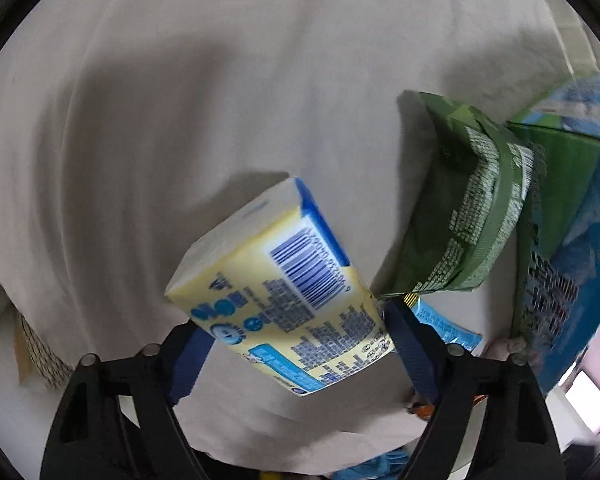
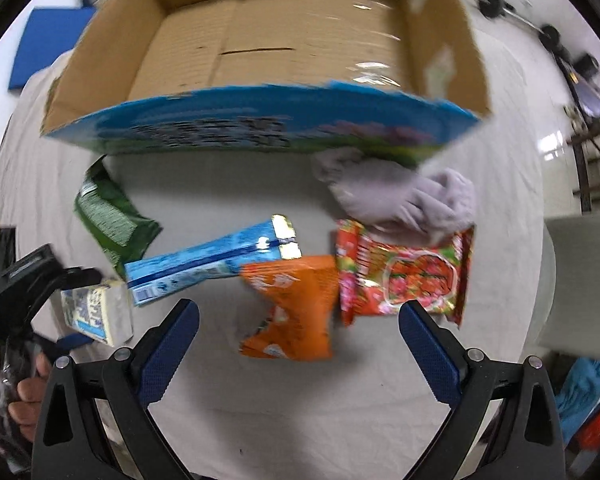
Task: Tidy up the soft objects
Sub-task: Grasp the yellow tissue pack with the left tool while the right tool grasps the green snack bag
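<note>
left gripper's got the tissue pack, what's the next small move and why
Probably carry the tissue pack toward the open box and lower it in. The left gripper is shut on it, held above the cloth, and the box looks empty, so nothing blocks the drop.

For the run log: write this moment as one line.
left hand-held gripper: shut on yellow tissue pack | right hand-held gripper: open, above orange packet | cardboard box: empty

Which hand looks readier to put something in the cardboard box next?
Left, probably. The left gripper is already shut on the yellow pack, so it only has to carry it to the box. The right gripper is open and empty above the orange bag.
</note>
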Motion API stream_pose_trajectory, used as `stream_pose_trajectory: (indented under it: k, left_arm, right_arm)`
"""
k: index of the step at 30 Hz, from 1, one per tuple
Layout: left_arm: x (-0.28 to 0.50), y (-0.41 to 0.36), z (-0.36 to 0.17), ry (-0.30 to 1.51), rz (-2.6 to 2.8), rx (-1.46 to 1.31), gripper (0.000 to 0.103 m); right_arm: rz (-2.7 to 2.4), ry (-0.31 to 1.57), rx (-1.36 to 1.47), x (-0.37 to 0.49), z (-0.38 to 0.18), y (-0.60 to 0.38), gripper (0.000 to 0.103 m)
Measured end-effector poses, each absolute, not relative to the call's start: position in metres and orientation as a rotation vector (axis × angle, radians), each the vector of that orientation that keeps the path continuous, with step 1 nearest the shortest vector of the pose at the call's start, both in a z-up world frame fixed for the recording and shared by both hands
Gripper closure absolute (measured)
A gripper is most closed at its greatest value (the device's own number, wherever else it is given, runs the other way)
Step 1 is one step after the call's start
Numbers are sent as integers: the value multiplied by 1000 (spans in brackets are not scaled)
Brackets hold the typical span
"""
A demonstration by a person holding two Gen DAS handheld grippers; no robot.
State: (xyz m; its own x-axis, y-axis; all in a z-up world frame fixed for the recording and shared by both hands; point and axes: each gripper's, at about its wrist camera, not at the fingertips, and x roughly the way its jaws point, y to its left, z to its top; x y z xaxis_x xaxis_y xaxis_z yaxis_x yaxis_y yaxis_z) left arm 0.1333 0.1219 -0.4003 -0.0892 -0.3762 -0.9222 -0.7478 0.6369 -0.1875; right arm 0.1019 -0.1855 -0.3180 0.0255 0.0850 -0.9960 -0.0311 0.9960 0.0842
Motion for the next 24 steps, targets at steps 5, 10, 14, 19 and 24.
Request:
stream_pose_trajectory:
  k: [5, 10, 14, 19, 24]
  left_arm:
    - [120, 129, -377, 1692, 402, -655, 34]
    - [117, 144, -372, 1681, 402, -457, 39]
    - [119, 143, -376, 1701, 371, -403, 39]
    - [116, 151, -381, 1692, 362, -461, 42]
    - [114, 141, -362, 1645, 354, -386, 43]
  right_arm:
    - [207, 1518, -48, 117, -313, -127, 1]
    - [327, 1498, -152, 136, -329, -46, 10]
    - [354, 1523, -231, 151, -356, 5, 19]
    - [351, 1594, -300, 153, -384, 36, 56]
    - [319, 1597, -230, 142, -369, 35, 68]
